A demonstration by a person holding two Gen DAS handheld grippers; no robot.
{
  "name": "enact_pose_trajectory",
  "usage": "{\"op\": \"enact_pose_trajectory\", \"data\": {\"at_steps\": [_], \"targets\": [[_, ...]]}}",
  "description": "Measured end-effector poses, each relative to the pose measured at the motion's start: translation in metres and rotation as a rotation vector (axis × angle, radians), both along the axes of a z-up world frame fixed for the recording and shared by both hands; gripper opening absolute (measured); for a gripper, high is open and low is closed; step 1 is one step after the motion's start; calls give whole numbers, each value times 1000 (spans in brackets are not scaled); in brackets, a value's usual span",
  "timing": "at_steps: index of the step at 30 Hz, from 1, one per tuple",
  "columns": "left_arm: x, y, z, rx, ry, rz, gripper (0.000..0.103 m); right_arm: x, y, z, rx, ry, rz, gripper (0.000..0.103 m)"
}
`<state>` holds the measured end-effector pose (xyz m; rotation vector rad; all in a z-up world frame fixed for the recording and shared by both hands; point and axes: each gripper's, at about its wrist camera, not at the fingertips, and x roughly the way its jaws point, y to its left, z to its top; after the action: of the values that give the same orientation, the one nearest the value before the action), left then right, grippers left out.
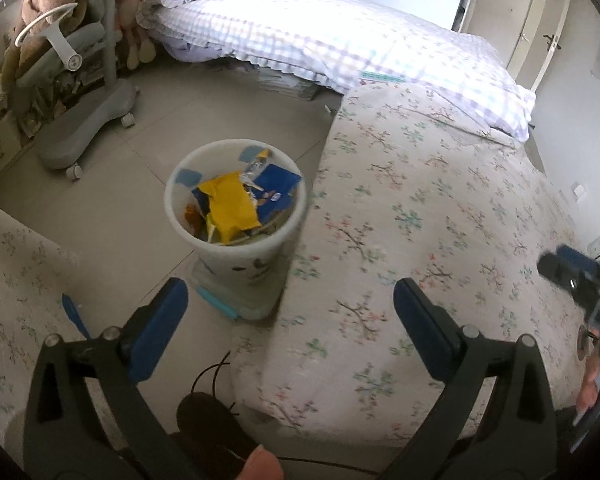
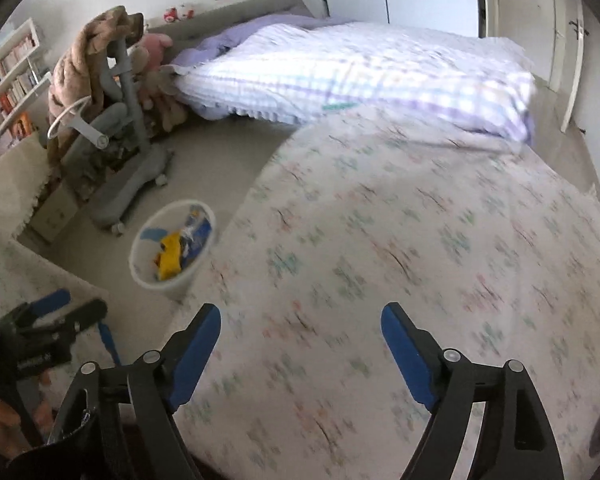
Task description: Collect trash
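A white trash bin (image 1: pixel 236 256) stands on the tiled floor beside the bed and holds yellow (image 1: pixel 230 206) and blue wrappers (image 1: pixel 278 190). It also shows in the right wrist view (image 2: pixel 172 276), at the left. My left gripper (image 1: pixel 290 300) is open and empty, held above the bin's base and the bed's edge. My right gripper (image 2: pixel 300 324) is open and empty above the floral bedspread (image 2: pixel 420 260). The right gripper shows at the right edge of the left wrist view (image 1: pixel 572 268). The left gripper shows at the lower left of the right wrist view (image 2: pixel 60 312).
A floral bedspread (image 1: pixel 440 220) covers the near bed, with a checked quilt (image 1: pixel 320 40) behind. A grey wheeled chair (image 1: pixel 84 120) draped with a plush blanket stands at the left. A bookshelf (image 2: pixel 8 68) is far left. A floral cloth (image 1: pixel 16 264) covers a surface at lower left.
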<state>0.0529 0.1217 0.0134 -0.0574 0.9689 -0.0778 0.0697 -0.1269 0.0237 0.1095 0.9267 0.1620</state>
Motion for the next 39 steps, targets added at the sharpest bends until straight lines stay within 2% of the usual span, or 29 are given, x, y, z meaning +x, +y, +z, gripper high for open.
{"op": "enact_pose_trajectory", "data": {"at_steps": [3, 11, 19, 26, 39], "targets": [[-8, -16, -1, 24, -9, 3, 102, -23, -14, -3, -19, -42, -34, 85], [-24, -38, -14, 47, -29, 51, 102, -47, -32, -13, -35, -75, -60, 85], [-30, -53, -14, 81, -68, 67, 102, -50, -26, -23, -44, -69, -5, 85], [-33, -59, -16, 100, -73, 78, 102, -54, -26, -17, -51, -102, -12, 85], [-39, -61, -14, 114, -109, 93, 102, -51, -26, -19, -67, -108, -39, 86]]}}
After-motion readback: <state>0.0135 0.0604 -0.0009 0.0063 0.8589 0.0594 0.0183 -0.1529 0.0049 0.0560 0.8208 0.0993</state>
